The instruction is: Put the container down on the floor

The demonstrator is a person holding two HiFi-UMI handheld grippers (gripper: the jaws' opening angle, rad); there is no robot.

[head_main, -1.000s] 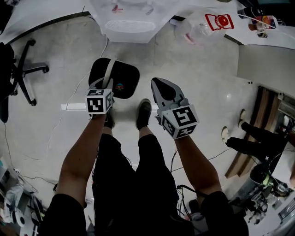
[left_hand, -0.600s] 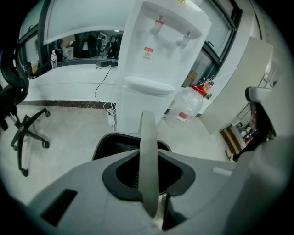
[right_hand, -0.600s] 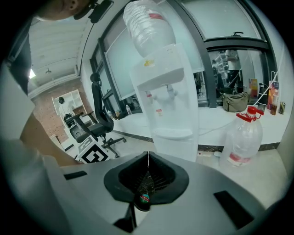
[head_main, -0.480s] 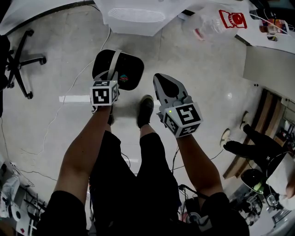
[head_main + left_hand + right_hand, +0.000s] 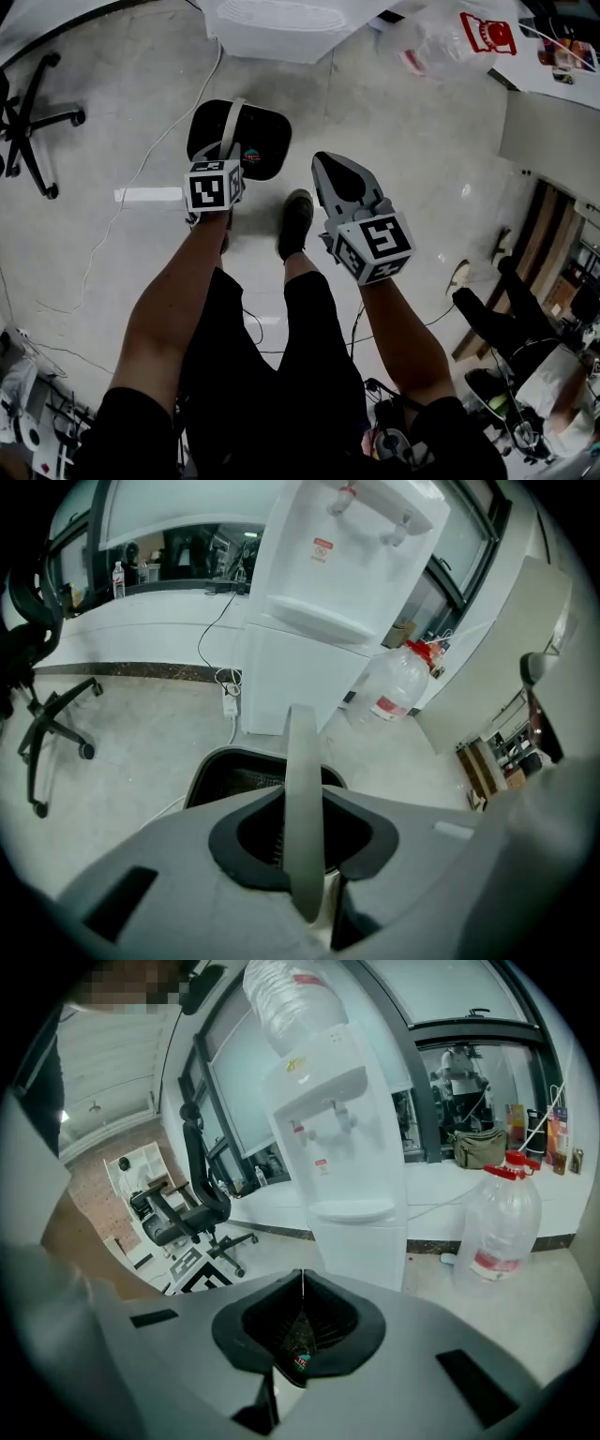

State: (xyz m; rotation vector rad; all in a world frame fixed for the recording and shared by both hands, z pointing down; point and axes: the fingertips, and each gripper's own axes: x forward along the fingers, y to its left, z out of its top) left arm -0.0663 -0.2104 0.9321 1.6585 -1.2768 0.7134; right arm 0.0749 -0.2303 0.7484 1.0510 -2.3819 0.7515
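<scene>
Now, left hand-held gripper grips handle of one container; right hand-held gripper closed.

Container, black with a small red-and-teal label; its handle, grey; left gripper and right gripper, grey with black jaw linings; left marker cube and right marker cube, white with black square patterns; floor, pale mottled grey; water dispenser, white; bottle, clear with red cap; office chair, black.
</scene>
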